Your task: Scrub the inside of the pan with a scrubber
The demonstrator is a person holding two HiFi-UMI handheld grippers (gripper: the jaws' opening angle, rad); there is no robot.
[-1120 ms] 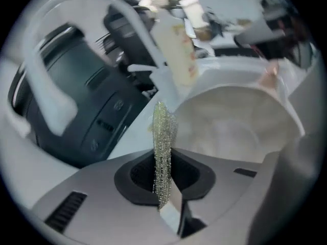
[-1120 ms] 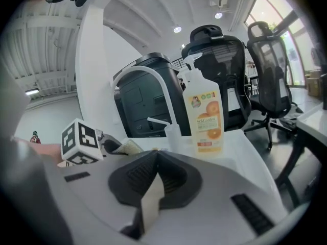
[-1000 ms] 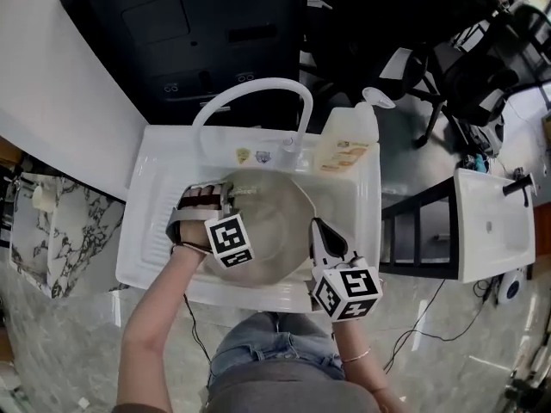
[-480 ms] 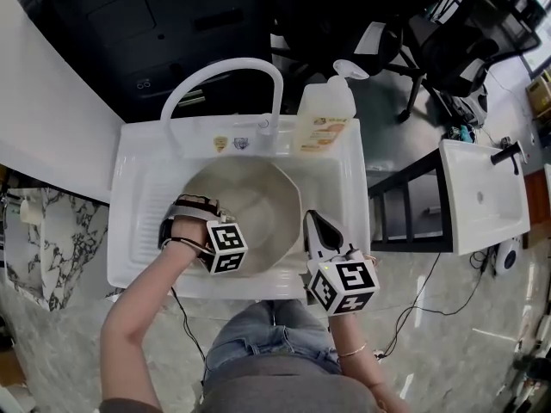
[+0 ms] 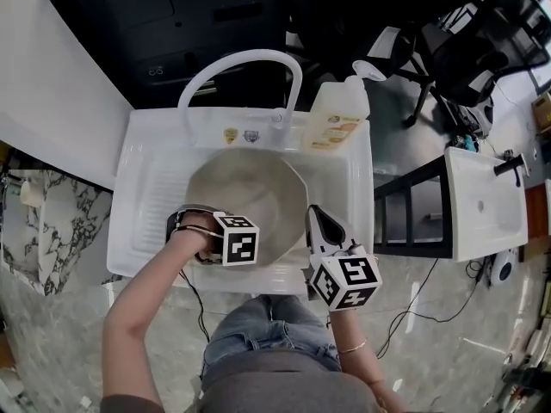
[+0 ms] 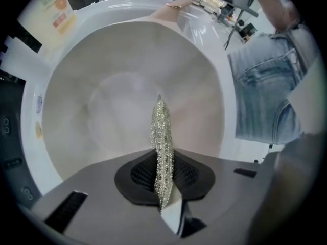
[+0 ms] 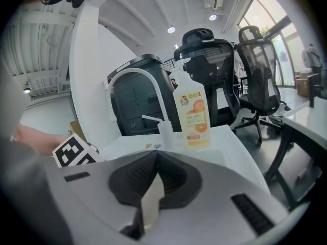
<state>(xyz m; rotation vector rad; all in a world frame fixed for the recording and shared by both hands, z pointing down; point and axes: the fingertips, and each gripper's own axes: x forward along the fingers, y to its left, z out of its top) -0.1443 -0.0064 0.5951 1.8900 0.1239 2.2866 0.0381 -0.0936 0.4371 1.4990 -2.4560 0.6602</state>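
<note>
The white sink [image 5: 146,188] holds the pan [image 5: 250,188]. A soap bottle [image 5: 336,114] stands on the sink's back right corner. My right hand-held gripper [image 5: 320,229] sits by the pan's right rim, jaws together. My left hand-held gripper [image 6: 163,198] reaches into the pan, clamped on the steel scrubber [image 6: 162,137].

White sink [image 5: 148,188]. Arched white faucet [image 5: 241,56] at its back rim. Orange-labelled soap bottle [image 5: 337,114] upright just beside faucet, at back right corner. Black cabinet [image 5: 198,20] behind sink. Black office chair [image 5: 469,50] further right. Second white basin [image 5: 486,200] at far right.
</note>
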